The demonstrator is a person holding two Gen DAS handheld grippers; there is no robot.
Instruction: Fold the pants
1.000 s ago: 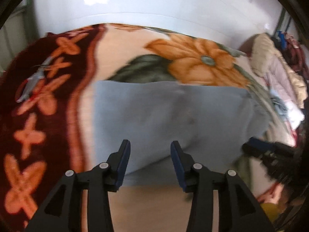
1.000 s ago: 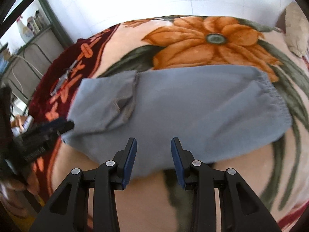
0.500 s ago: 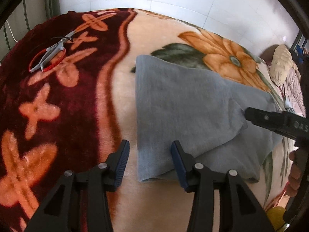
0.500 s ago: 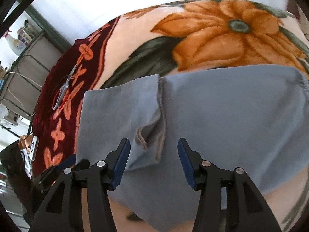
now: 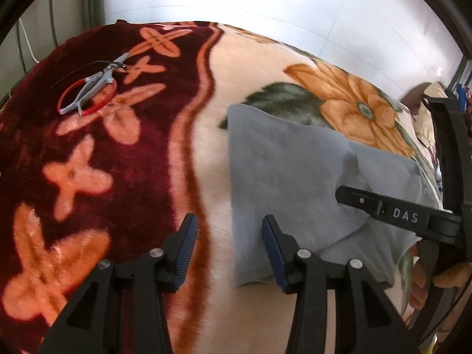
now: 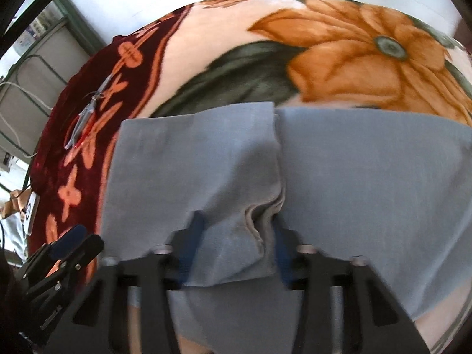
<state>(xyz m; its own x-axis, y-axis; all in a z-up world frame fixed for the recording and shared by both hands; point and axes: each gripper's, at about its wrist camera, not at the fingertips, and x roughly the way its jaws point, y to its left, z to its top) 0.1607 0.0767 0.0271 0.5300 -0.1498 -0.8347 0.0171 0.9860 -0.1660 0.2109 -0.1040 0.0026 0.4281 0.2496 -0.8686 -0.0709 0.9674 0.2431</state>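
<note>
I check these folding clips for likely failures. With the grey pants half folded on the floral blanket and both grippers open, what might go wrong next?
The right gripper straddles the bunched cuff edge of the pants; closing there may catch only some layers, so the fold could slip apart. The left gripper sits astride the fold's left edge and might pinch the plush blanket too. Scissors lie further left, clear unless the cloth is dragged that way.

Grey-blue pants [image 6: 354, 183] on cream blanket [image 5: 236, 67], maroon border, orange flowers; red-handled scissors [image 5: 88, 91].
</note>
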